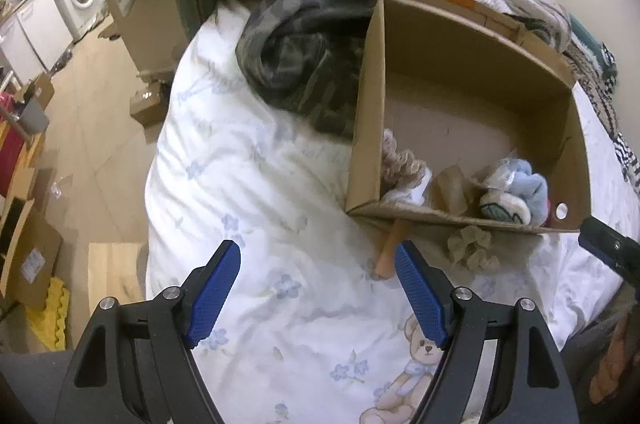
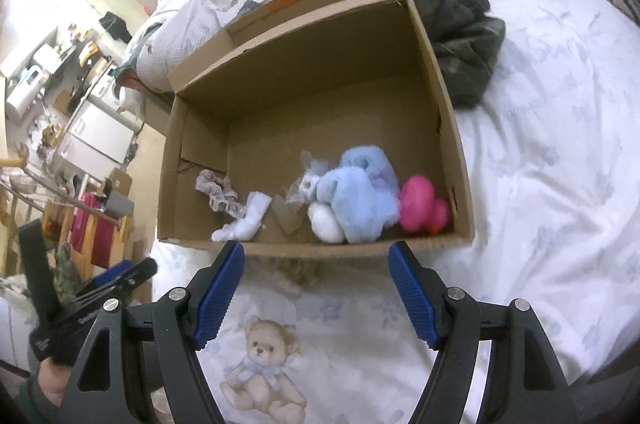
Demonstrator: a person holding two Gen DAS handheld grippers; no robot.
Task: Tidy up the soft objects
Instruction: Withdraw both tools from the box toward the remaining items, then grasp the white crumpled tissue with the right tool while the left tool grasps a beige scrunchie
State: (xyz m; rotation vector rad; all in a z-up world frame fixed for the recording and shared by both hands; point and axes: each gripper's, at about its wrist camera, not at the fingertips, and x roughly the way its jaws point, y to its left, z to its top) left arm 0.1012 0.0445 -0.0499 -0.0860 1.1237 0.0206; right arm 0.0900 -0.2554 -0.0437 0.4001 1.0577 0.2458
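Bedroom setting: a bed [image 2: 540, 164] covered by a white quilt with blue flowers and a teddy-bear print carries an open cardboard box [image 2: 456, 144].

1. Left hand-held gripper [image 1: 318, 264]: open, holding nothing. It hovers over the quilt, with the box [image 1: 370, 128] at 1 o'clock in the left wrist view.
2. Right hand-held gripper [image 2: 316, 260]: open, holding nothing. Its fingertips sit just short of the near wall of the box, which lies at 12 o'clock.
3. Box contents, along the near wall in the right wrist view, from 10 o'clock to 2 o'clock:
   - grey scrunchie [image 2: 218, 194]
   - white sock [image 2: 246, 220]
   - light-blue plush toy [image 2: 362, 196], touching the pink toy
   - pink toy [image 2: 420, 202], in the right corner
4. Outside the box: a beige scrunchie [image 1: 472, 248] lies on the quilt just beside the near wall. An orange stick [image 1: 390, 252] lies next to it, close to the left gripper's right fingertip.
5. A dark camouflage garment [image 1: 304, 64] lies against the box's side wall.
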